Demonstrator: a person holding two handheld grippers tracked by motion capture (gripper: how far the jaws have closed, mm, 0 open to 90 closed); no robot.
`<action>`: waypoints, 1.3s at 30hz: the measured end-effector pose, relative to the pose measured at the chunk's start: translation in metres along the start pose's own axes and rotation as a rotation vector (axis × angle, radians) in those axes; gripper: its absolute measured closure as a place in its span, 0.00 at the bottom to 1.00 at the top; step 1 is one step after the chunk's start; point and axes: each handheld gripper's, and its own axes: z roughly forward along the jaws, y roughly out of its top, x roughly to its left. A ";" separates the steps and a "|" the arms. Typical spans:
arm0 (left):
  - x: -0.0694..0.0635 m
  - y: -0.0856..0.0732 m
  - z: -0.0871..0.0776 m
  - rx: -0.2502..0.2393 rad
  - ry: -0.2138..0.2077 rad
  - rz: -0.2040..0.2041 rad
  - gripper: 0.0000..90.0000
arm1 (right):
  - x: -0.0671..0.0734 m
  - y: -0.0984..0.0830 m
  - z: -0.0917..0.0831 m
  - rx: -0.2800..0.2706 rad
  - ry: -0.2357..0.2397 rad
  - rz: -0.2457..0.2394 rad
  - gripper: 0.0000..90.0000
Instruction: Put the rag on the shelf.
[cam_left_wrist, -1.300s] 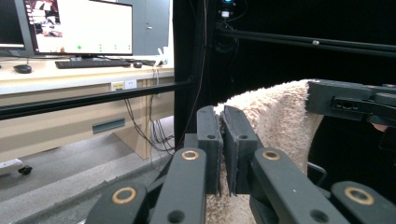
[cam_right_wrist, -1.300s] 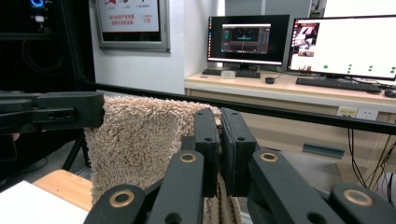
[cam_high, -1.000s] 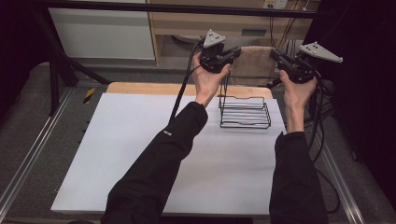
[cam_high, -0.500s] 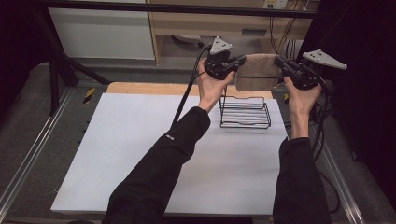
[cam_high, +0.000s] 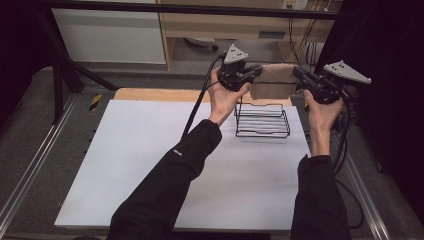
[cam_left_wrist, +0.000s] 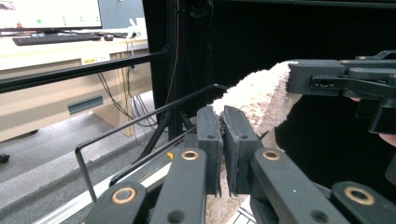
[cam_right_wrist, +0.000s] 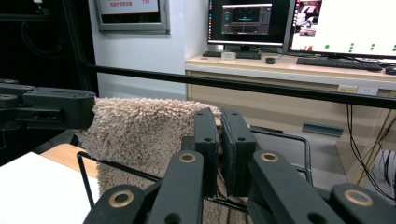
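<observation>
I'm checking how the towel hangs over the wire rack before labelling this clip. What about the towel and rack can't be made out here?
- Towel lower edge: high view, hidden behind itself and the rack.
- Towel corner inside the left gripper: left gripper view, covered by the shut jaws.
- Rack base: right gripper view, cut off behind the right gripper.

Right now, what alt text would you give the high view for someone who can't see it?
A person's two hands each hold tongs, the left tongs and right tongs pinching opposite ends of a beige fluffy towel stretched above a black wire rack. The rack stands near the far edge of a white table.
</observation>
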 end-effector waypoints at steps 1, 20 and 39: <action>0.000 -0.001 0.001 0.003 0.001 0.004 0.95 | -0.001 0.000 0.000 -0.001 -0.001 -0.001 0.96; -0.014 -0.015 -0.002 0.085 -0.032 0.032 0.92 | 0.001 -0.023 -0.018 0.041 0.044 -0.010 0.94; -0.006 0.006 -0.020 0.132 -0.042 0.022 0.83 | 0.001 -0.035 -0.023 0.079 0.072 -0.034 0.94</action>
